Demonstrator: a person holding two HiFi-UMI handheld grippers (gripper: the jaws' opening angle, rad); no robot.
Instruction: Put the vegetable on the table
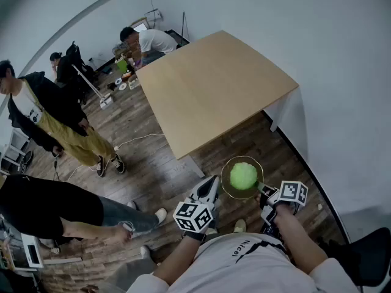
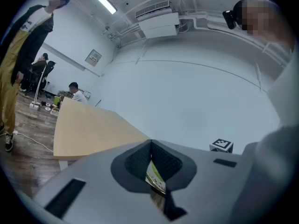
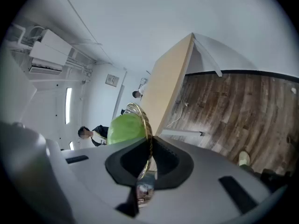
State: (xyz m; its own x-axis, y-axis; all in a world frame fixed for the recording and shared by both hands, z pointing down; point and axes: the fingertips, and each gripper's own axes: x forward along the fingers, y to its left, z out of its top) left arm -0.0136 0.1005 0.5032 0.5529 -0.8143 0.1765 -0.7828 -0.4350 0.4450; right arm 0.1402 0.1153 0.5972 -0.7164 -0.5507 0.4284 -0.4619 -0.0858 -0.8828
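Observation:
A round green vegetable [image 1: 244, 176] lies on a clear plate with a gold rim [image 1: 225, 186], held in the air above the wooden floor, just short of the light wooden table [image 1: 214, 84]. My right gripper [image 1: 263, 189] is shut on the plate's near edge. In the right gripper view the gold rim [image 3: 142, 116] runs edge-on between the jaws of that gripper [image 3: 150, 143], with the vegetable [image 3: 124, 128] bulging to its left. My left gripper [image 1: 212, 182] hovers beside the plate's left side, shut and holding nothing; its closed jaws show in the left gripper view [image 2: 150, 144] before the table [image 2: 88, 125].
A person in yellow trousers [image 1: 58, 124] stands on the floor to the left, another [image 1: 55, 209] is close at lower left, and one sits at the back [image 1: 149, 41]. A white wall runs along the right. A black chair [image 1: 366, 255] is at lower right. A cable [image 1: 137, 140] lies on the floor.

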